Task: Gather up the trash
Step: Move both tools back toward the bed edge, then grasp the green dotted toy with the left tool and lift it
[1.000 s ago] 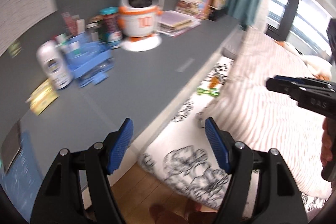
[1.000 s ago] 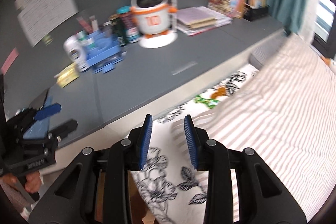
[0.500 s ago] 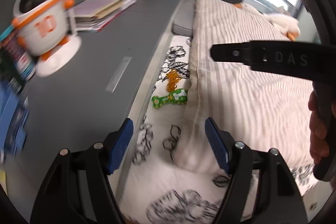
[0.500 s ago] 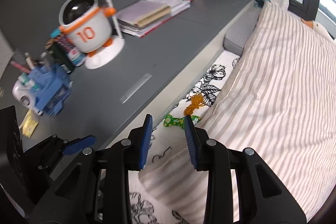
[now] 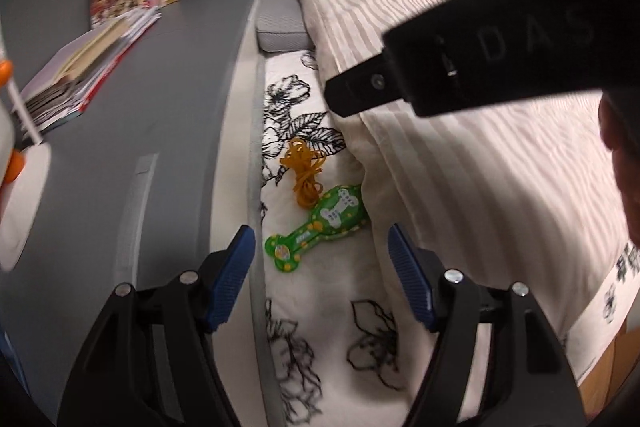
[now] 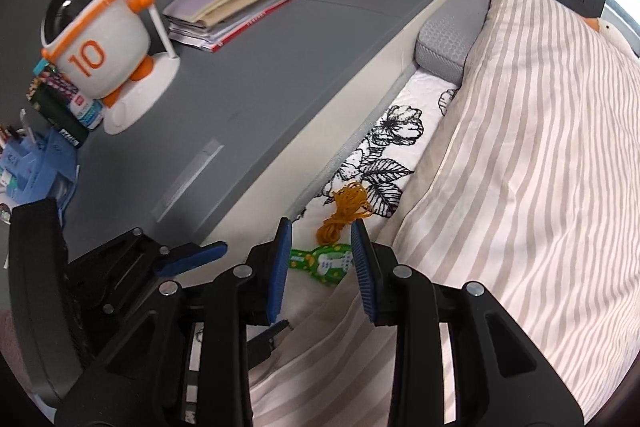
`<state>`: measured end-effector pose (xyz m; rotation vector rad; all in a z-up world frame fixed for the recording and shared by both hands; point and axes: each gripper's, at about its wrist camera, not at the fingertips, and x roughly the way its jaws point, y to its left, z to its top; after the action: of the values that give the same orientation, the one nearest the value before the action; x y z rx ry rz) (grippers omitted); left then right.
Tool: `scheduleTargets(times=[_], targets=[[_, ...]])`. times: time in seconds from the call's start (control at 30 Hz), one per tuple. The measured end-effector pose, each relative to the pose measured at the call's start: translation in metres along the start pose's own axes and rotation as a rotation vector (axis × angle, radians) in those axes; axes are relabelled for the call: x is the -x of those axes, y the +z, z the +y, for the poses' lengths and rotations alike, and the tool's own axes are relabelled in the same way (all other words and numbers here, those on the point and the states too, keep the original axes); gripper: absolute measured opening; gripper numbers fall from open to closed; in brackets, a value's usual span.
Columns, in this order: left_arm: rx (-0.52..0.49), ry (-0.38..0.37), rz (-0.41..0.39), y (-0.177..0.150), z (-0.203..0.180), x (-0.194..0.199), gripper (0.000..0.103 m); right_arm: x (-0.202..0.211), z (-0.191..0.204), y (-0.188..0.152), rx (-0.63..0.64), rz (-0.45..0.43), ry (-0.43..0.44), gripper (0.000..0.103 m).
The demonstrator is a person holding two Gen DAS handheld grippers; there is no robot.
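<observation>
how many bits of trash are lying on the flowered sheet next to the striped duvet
2: a green bone-print wrapper nearest the tools, and a tangle of orange string just beyond it, touching its far end. More may hide under the duvet.

At lower centre the left tongs [image 5: 321, 267] are closing with nothing between them. Just above lie a green bone-shaped wrapper [image 5: 318, 225] and a tangled orange string [image 5: 305, 169] on the flowered sheet [image 5: 320, 327], between the grey desk [image 5: 160, 99] and striped duvet [image 5: 480, 167].

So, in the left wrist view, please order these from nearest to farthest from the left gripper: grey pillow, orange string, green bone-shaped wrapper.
From the left gripper:
1. Green bone-shaped wrapper, just ahead on the floral sheet.
2. Orange string, behind it.
3. Grey pillow, far up beside the shelf.
</observation>
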<state>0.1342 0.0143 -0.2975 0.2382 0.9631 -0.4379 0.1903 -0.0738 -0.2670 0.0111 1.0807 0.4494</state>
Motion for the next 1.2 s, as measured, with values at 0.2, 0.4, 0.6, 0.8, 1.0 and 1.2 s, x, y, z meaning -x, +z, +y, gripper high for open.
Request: scheduleTargets(times=[0.2,0.4,0.6,0.8,1.0,1.2], targets=[[-0.028,-0.045,0.019,0.005,0.002,-0.020,0.060,-0.020,-0.014,0.003,-0.021,0.024,0.011,0.030],[-0.049,0.001,0.009,0.021,-0.006,-0.026,0.060,-0.028,-0.029,0.008,-0.034,0.033,0.007,0.030],[-0.054,0.036,0.015,0.031,-0.013,-0.033,0.060,-0.025,-0.044,0.014,-0.045,0.022,0.004,0.030],[-0.034,-0.002,0.082,0.023,-0.023,-0.051,0.059,-0.022,-0.053,0.018,-0.046,0.016,0.009,0.030],[0.018,0.017,0.109,0.023,-0.022,-0.066,0.059,-0.021,-0.056,0.015,-0.020,0.029,0.021,0.030],[0.079,0.004,0.166,0.015,-0.014,-0.090,0.059,-0.016,-0.061,0.007,-0.023,0.033,0.028,0.030]])
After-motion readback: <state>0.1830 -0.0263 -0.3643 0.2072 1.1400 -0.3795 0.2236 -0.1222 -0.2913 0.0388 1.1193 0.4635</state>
